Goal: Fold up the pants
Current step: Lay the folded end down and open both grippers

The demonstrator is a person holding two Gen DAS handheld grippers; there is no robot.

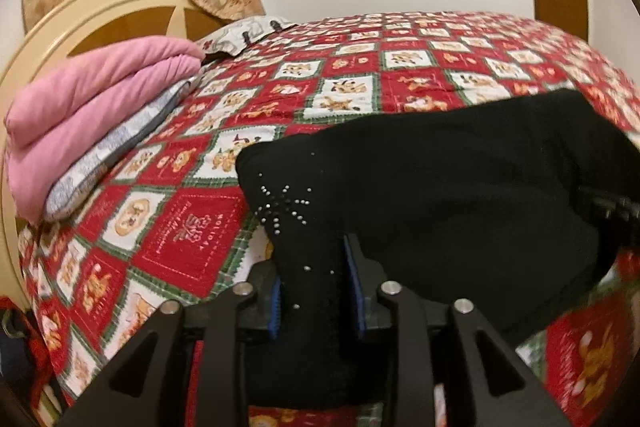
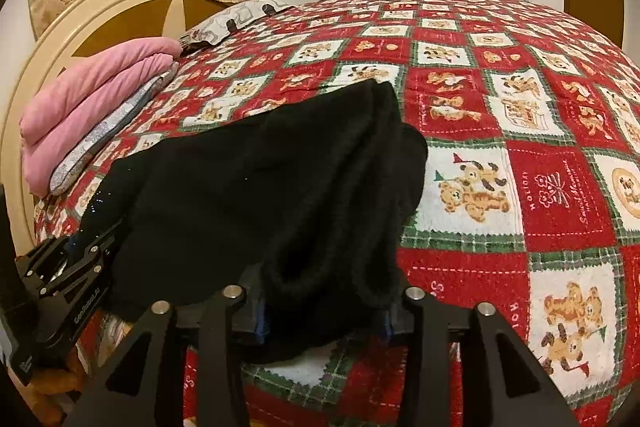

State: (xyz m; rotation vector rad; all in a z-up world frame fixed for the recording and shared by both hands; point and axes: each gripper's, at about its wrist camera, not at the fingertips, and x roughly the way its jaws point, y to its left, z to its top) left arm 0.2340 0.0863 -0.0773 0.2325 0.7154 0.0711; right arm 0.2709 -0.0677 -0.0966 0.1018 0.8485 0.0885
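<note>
Across the patterned bedspread (image 2: pixel 520 195), both hand-held grippers (image 1: pixel 316 291) (image 2: pixel 324 311) clamp black pants (image 2: pixel 260 195) stretched left-right.

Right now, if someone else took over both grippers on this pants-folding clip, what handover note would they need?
Left gripper: shut on the black pants, at the edge with the rhinestone pattern.
Right gripper: shut on a bunched edge of the same pants.
Pants: held up at the near edge, far part draped on the red quilt; pink blanket stacked to the left.
Done: both edges gripped.
Left: carry the held edge over, lay it flat, release.
</note>
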